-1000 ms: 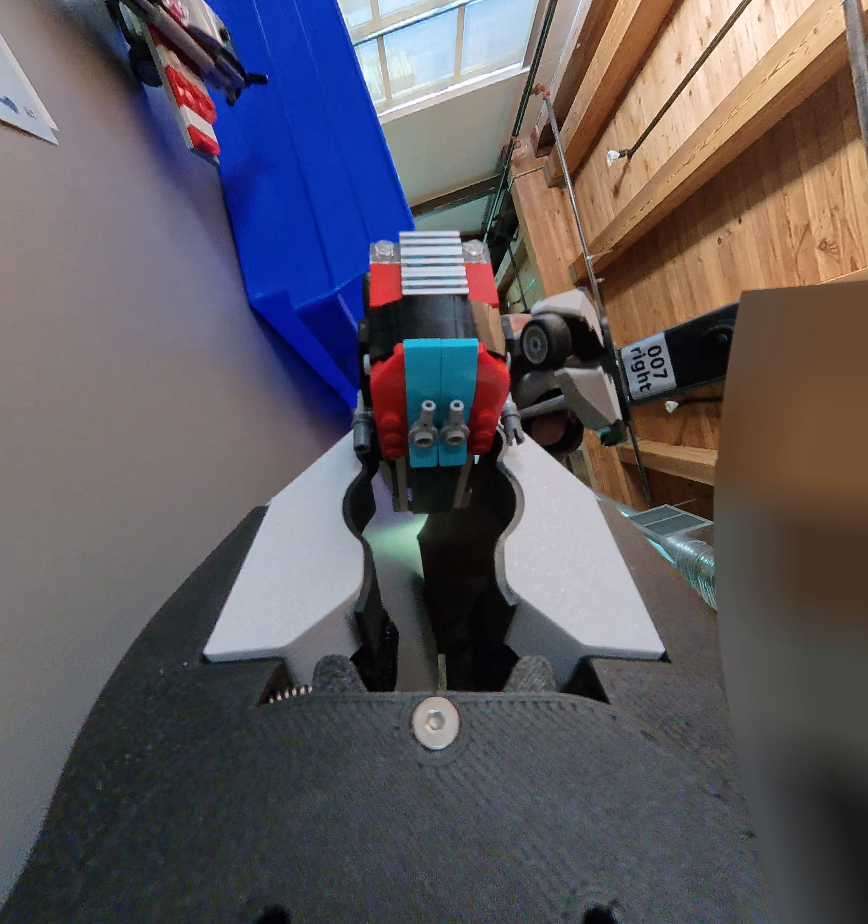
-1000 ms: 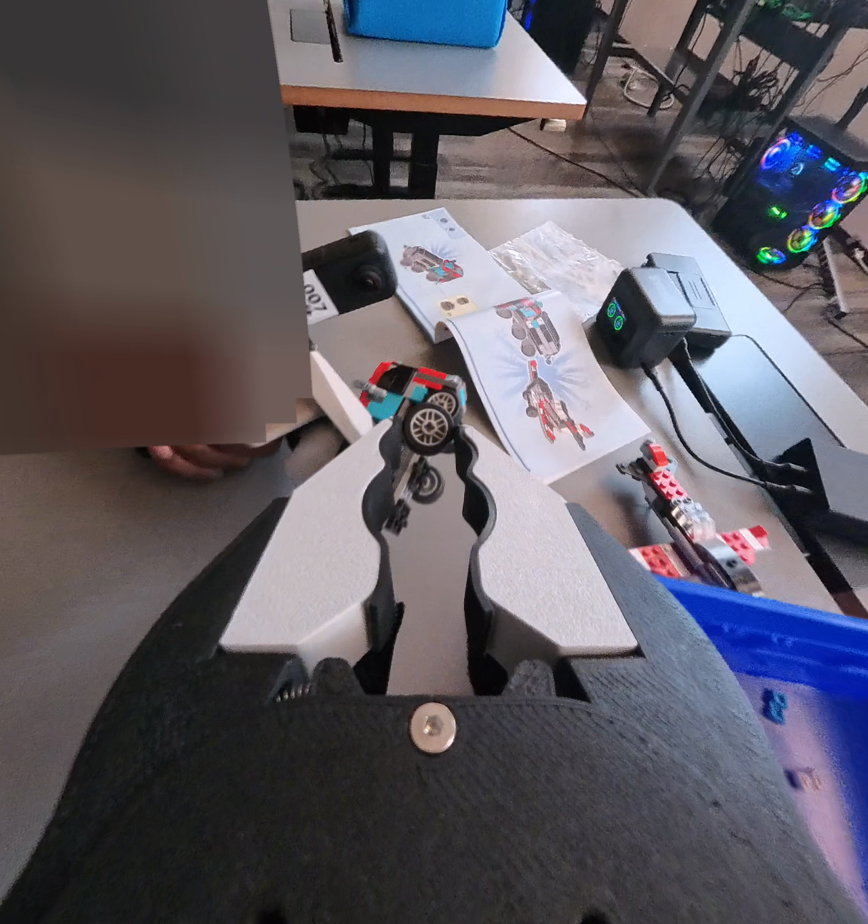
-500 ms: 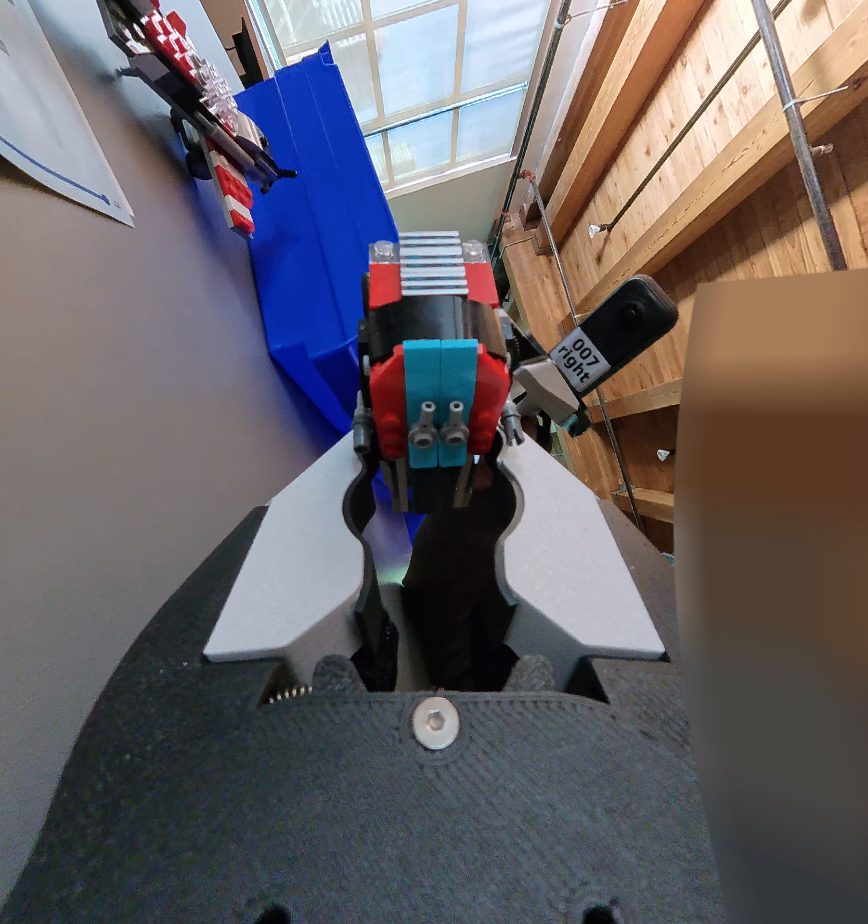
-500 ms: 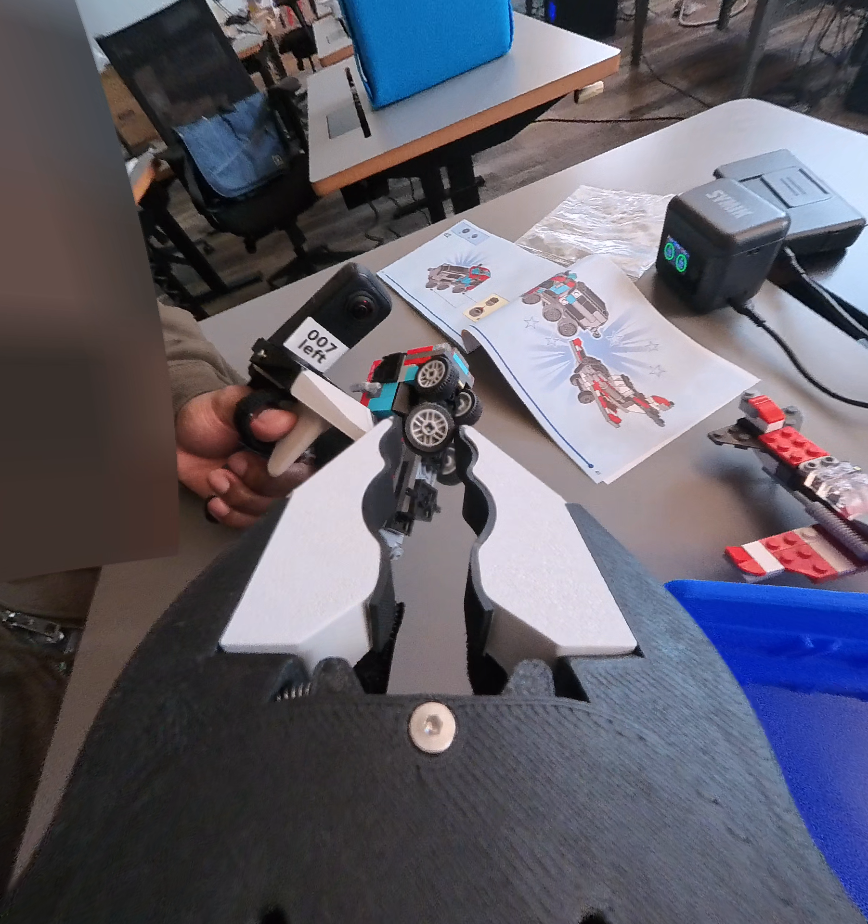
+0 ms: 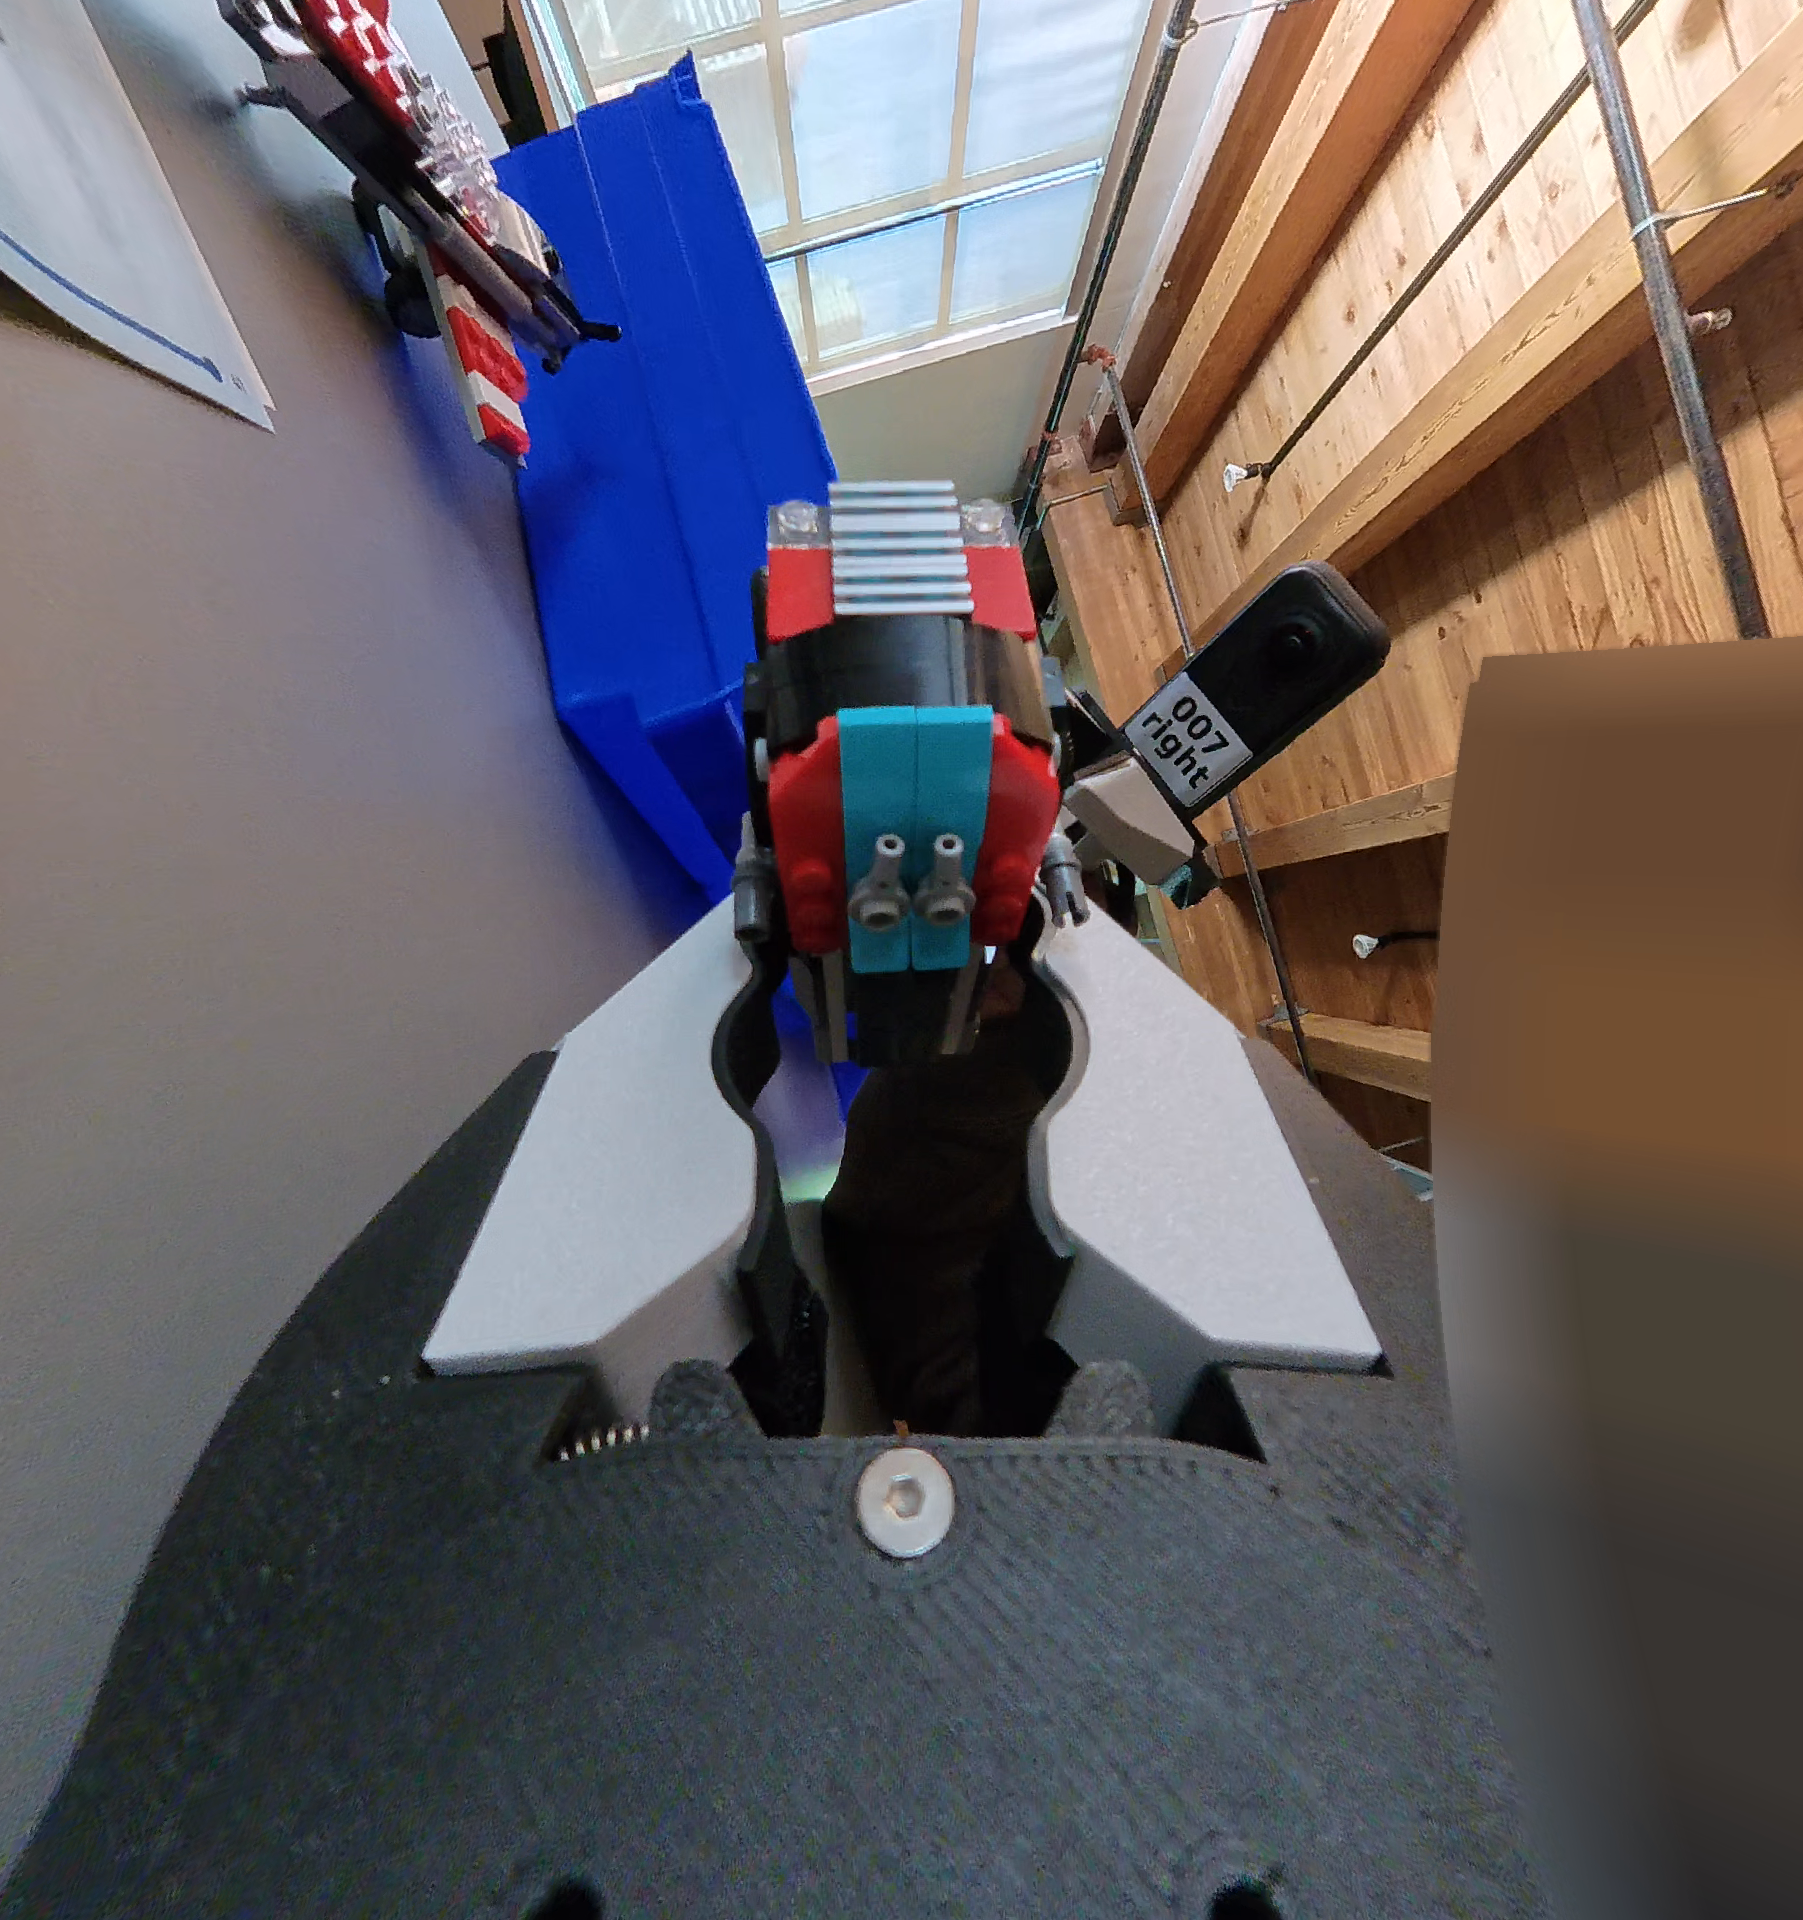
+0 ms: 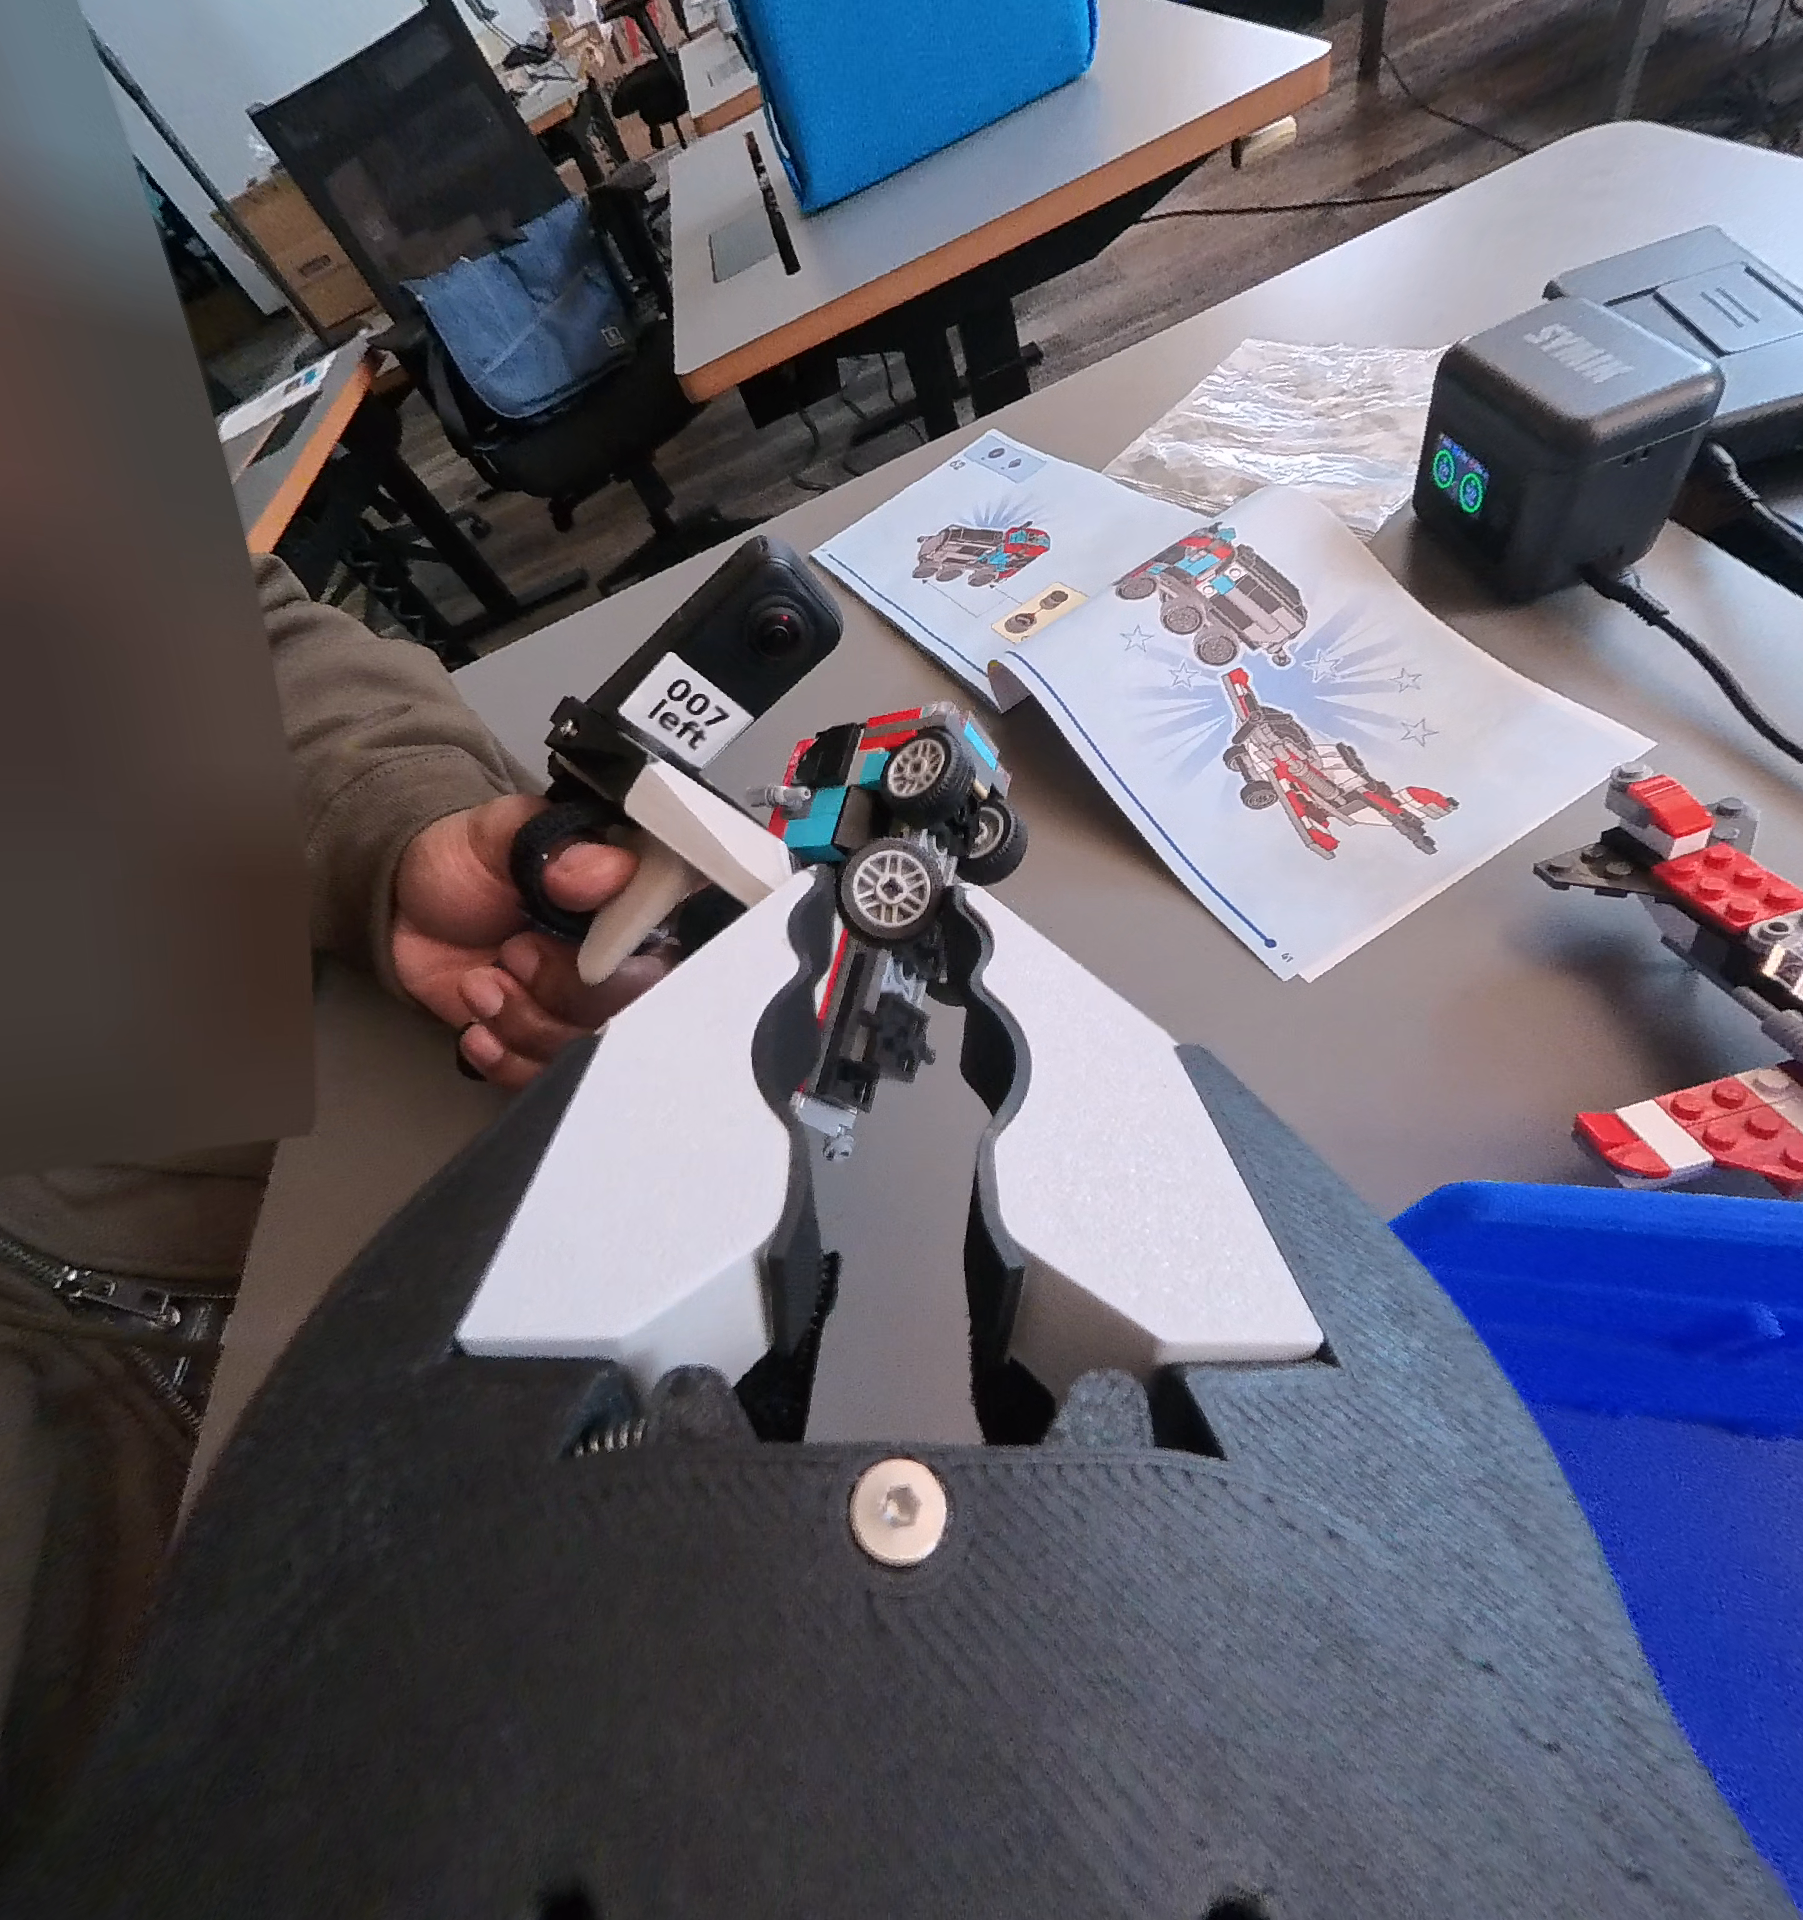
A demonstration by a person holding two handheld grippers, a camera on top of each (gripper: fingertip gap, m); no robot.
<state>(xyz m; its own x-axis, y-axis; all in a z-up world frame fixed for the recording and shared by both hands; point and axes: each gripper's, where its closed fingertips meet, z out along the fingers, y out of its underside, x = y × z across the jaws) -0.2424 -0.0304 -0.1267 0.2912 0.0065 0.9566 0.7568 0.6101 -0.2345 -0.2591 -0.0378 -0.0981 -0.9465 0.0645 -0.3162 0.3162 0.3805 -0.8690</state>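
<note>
- Pinched between our left gripper [image 5: 902, 935] tips sits a toy car [image 5: 902, 769] of red, teal and black bricks, its body standing up past the white fingers [image 5: 648, 1122]. Our right gripper shows just behind it; a blue bin [image 5: 658, 436] stands on the grey table [image 5: 201, 831].
- From the right wrist, our right gripper [image 6: 892, 914] clamps the same toy car [image 6: 881, 821] at a grey wheel, the chassis hanging down between its fingers. A hand [image 6: 471, 935] holds the left gripper beside it; a booklet [image 6: 1240, 707] lies beyond.
</note>
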